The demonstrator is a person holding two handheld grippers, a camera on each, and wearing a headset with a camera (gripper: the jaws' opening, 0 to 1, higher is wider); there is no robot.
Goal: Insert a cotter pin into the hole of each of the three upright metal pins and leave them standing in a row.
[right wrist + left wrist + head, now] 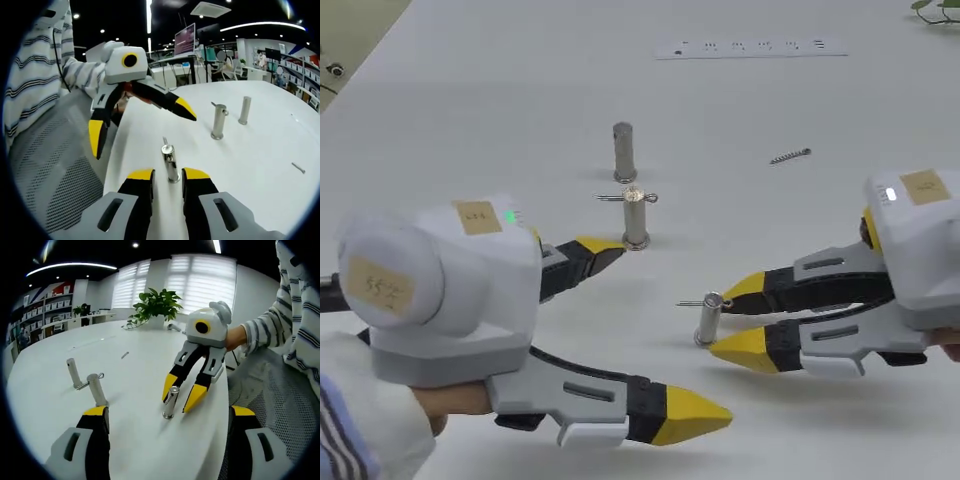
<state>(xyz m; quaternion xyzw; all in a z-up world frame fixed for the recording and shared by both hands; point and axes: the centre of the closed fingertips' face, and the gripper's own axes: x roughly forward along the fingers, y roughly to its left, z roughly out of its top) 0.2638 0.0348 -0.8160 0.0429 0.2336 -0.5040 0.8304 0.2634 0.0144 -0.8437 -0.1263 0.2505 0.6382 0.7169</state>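
Three upright metal pins stand on the white table. The far pin (623, 152) is plain. The middle pin (635, 215) has a cotter pin (620, 197) through its top. The near pin (708, 320) carries a cotter pin (690, 302) that sticks out to the left. My right gripper (741, 318) is open, its yellow tips just to the right of the near pin. In the right gripper view, the near pin (170, 162) stands between the right gripper (168, 175) tips without touching them. My left gripper (655, 330) is wide open, left of the near pin (171, 401).
A loose cotter pin (790, 155) lies on the table to the right of the far pin. A white power strip (750, 47) lies at the far edge. A potted plant (155, 305) stands at the table's end. A person's striped sleeve (300, 315) is beside the right gripper.
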